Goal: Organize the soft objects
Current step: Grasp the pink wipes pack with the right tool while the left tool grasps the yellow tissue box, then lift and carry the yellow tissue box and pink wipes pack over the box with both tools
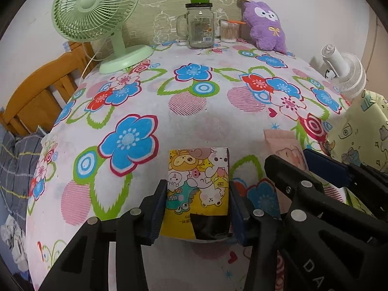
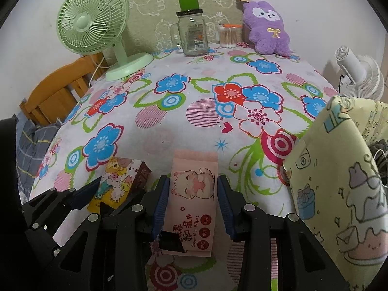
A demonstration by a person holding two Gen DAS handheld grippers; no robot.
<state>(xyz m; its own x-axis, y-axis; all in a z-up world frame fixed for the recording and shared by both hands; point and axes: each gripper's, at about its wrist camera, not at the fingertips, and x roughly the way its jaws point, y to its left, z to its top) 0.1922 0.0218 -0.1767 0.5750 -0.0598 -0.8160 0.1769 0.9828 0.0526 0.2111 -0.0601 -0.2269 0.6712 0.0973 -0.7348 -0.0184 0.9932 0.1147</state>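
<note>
Setting: a lived-in home room, likely a bedroom or small living corner.

Evidence:
- table under a floral tablecloth (image 1: 194, 111);
- mint-green desk fan (image 1: 97, 9) at its far left corner;
- glass handled jar (image 1: 200, 28) with a green cap at the far edge, a cup of cotton swabs (image 1: 228, 32) just beside it;
- purple plush toy (image 1: 265, 26) at the far right corner;
- wooden chair (image 1: 41, 97) off the left edge;
- plaid bedding (image 1: 17, 160) beside it;
- cartoon-print cushion (image 2: 339, 181) at the right;
- white fan (image 2: 361, 77).
</note>
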